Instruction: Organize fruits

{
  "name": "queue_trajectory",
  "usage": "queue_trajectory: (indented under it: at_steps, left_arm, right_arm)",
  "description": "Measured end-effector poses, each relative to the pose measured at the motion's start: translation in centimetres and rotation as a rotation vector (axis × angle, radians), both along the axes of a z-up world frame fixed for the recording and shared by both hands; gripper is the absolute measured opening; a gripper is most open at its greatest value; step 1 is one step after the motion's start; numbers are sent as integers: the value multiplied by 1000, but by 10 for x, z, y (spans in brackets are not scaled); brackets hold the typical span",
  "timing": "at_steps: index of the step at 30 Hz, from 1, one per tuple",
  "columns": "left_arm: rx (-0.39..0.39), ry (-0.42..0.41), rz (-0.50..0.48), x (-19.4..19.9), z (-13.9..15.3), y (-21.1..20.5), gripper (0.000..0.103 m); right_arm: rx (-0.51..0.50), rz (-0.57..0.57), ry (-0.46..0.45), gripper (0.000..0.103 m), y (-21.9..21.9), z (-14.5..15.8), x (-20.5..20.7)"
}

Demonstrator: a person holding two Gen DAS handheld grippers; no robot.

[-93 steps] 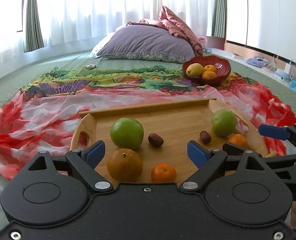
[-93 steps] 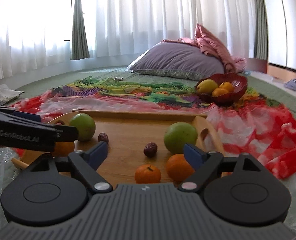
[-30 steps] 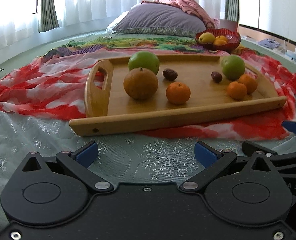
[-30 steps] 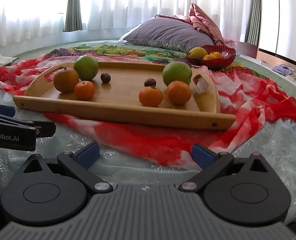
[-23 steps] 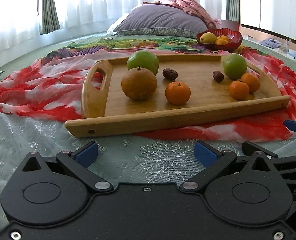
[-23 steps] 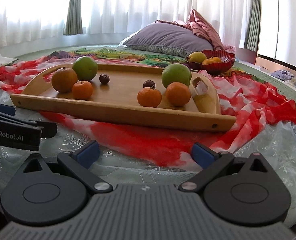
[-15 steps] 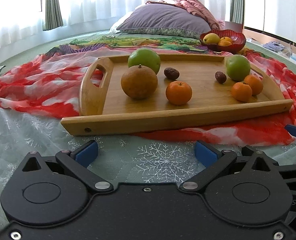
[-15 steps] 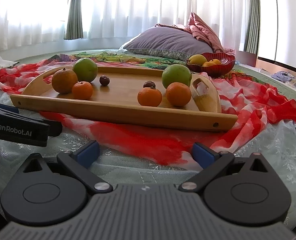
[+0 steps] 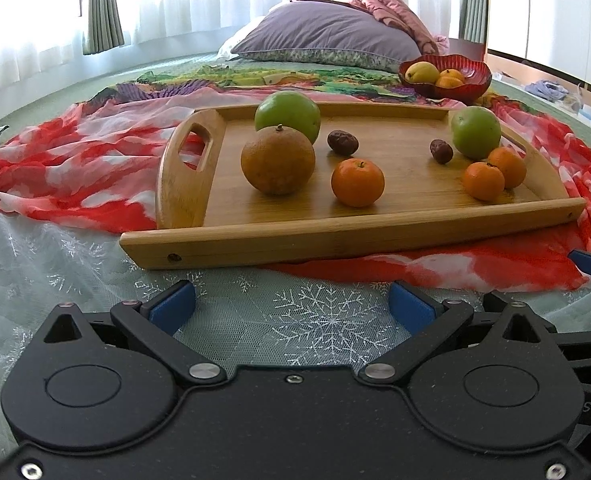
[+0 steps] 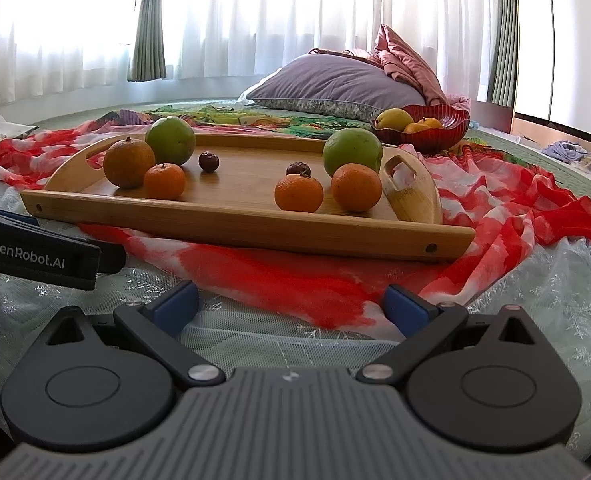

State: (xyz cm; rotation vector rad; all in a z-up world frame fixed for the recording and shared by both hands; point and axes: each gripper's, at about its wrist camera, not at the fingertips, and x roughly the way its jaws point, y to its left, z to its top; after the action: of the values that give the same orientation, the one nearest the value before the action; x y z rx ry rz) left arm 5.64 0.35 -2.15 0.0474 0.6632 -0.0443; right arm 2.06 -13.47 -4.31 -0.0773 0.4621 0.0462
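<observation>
A wooden tray point(image 9: 347, 236) point(image 10: 231, 224) lies on a red scarf. On it sit two green fruits point(image 9: 288, 116) point(image 9: 475, 132), a large brownish orange point(image 9: 278, 160), three small tangerines point(image 9: 358, 182) point(image 9: 483, 181) point(image 9: 509, 166) and two dark dates point(image 9: 342, 143) point(image 9: 441, 151). Behind it, a red bowl point(image 9: 445, 76) point(image 10: 421, 126) holds a yellow fruit and oranges. My left gripper point(image 9: 291, 306) is open and empty, low over the lace cloth in front of the tray. My right gripper point(image 10: 291, 304) is likewise open and empty, to the right of the left one.
A red-and-white scarf point(image 9: 75, 168) and a lace cloth with snowflakes point(image 9: 319, 320) cover the green bedding. A purple pillow point(image 9: 327, 40) and pink blanket lie at the back below curtained windows. Small items lie on the floor at the far right point(image 9: 547, 90).
Both grippers have drawn back from over the tray to a low spot in front of it, then nearly settled. They stayed open. The fruit has not moved.
</observation>
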Motion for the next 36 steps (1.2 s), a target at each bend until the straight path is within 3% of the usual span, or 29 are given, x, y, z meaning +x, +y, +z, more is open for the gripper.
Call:
queue_trajectory:
  at_steps: [36]
  left_arm:
    - [-9, 8, -6, 2, 0, 2, 103]
  right_arm:
    - [-1, 0, 0, 103, 0, 0, 0]
